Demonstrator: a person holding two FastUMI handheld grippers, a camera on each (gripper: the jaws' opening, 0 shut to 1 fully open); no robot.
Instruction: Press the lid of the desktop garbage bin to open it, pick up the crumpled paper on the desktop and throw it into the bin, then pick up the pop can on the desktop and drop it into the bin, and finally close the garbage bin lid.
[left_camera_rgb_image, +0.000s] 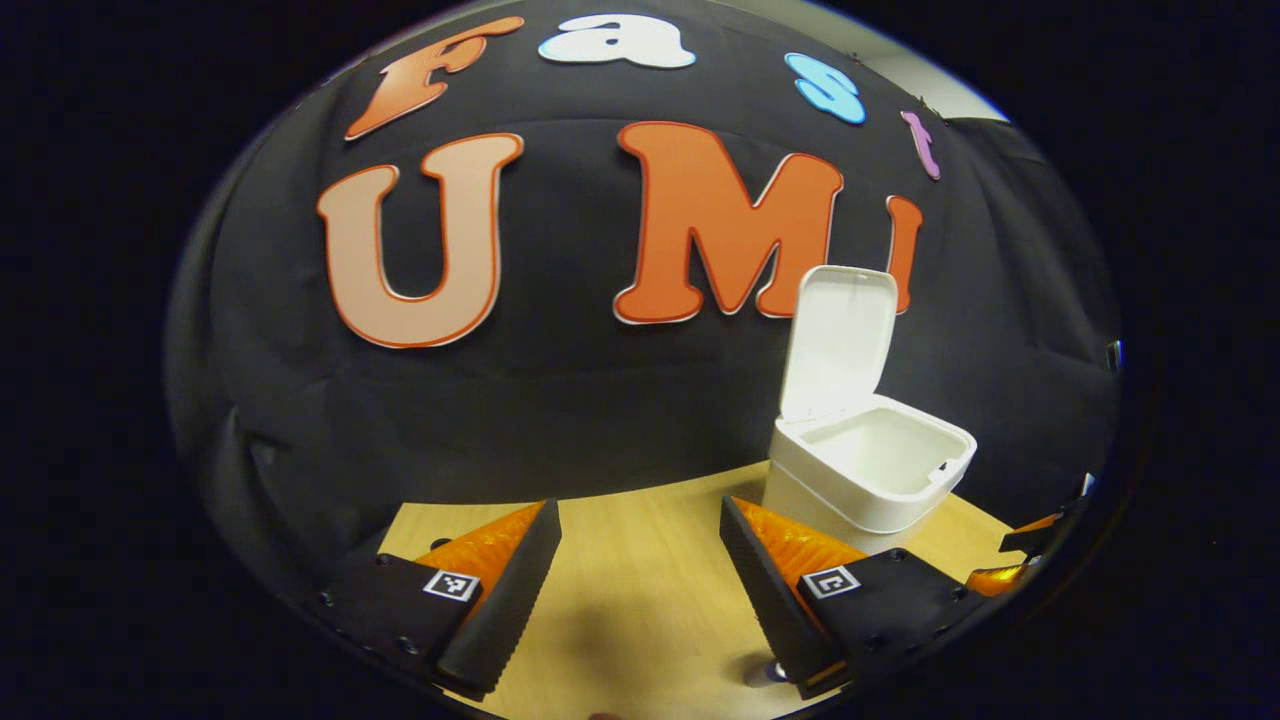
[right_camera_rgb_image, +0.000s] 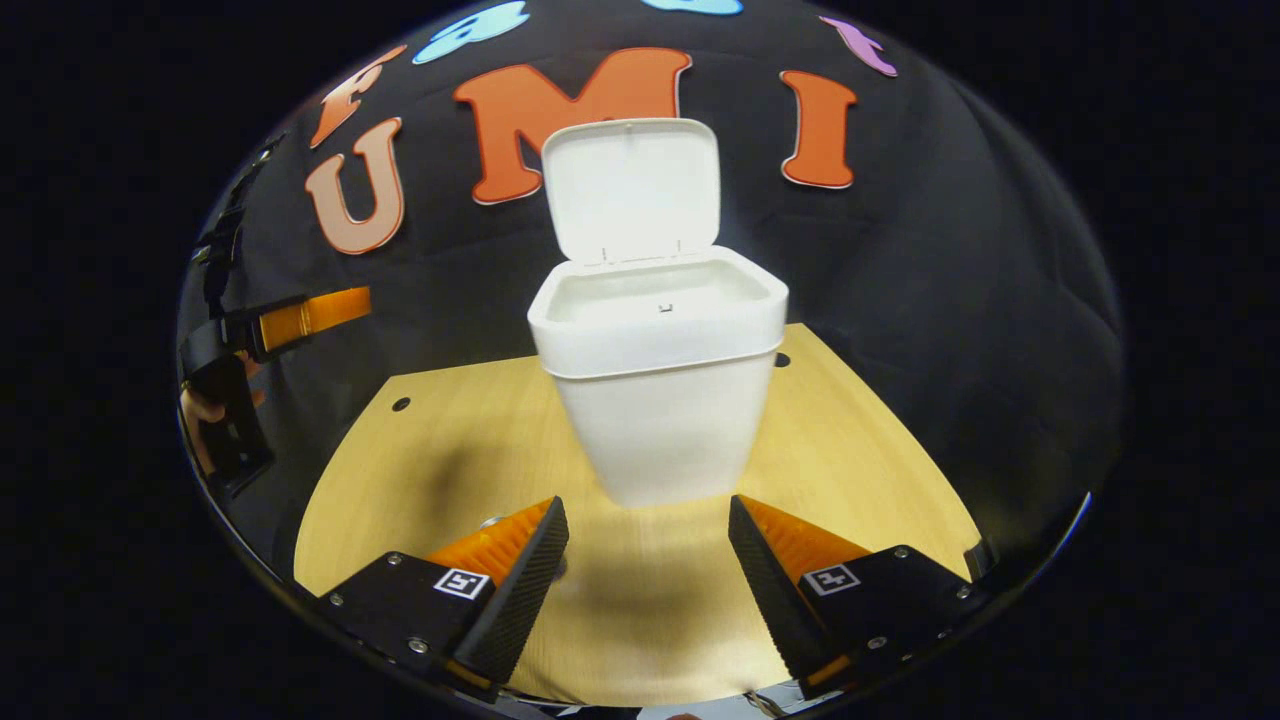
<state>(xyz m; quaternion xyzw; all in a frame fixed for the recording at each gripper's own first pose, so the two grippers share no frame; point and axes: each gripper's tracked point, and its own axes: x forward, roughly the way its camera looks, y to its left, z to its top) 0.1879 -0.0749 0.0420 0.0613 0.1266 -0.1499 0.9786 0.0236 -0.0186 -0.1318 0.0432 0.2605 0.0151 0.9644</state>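
The white desktop bin stands on the wooden table to the right of my left gripper, its lid swung up and upright. The left gripper is open with nothing between its fingers. In the right gripper view the same bin stands straight ahead with its lid raised, and what I see of its inside is plain white. My right gripper hangs open just in front of the bin, holding nothing. A small shiny metal bit peeks out beside one left finger; I cannot tell what it is.
The light wooden table has small dark holes near its back corners. Black cloth closes off the back and sides. The other gripper, held by a hand, shows far left in the right gripper view.
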